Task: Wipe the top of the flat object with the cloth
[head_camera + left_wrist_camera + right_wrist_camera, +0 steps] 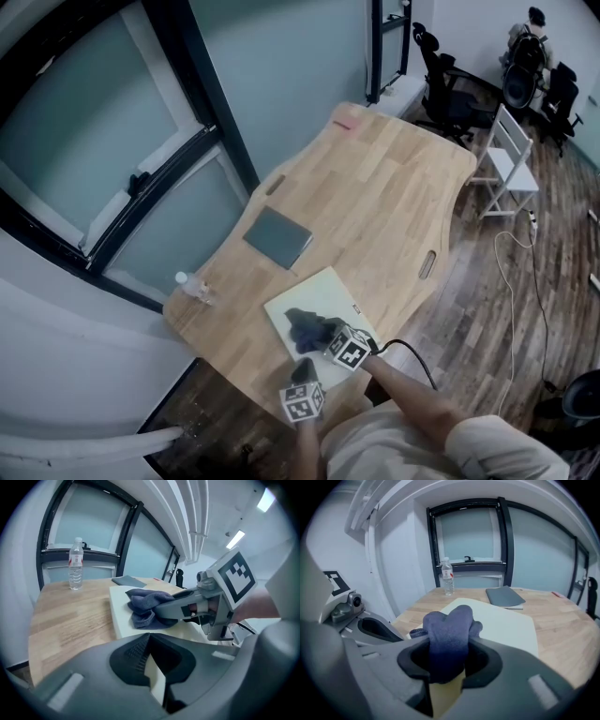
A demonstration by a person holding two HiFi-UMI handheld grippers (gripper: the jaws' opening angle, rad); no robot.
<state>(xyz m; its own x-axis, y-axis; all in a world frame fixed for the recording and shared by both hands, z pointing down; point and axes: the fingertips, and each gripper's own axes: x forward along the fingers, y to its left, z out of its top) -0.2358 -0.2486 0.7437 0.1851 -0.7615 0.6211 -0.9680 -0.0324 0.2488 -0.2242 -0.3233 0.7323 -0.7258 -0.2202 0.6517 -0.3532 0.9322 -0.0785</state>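
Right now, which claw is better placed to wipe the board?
Right. The right claw is shut on the cloth resting on the board; the left claw only pinches the board's near edge, apparently steadying it.

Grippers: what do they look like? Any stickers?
Both are grey, with dark ribbed pads. The left gripper and right gripper each carry a white cube with black square markers. A black cable runs from the right one. The person's sleeve is pale.

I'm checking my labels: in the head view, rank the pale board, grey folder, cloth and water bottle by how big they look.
Largest to smallest:
1. pale board
2. grey folder
3. cloth, bunched up, so only loosely ranked below the folder
4. water bottle
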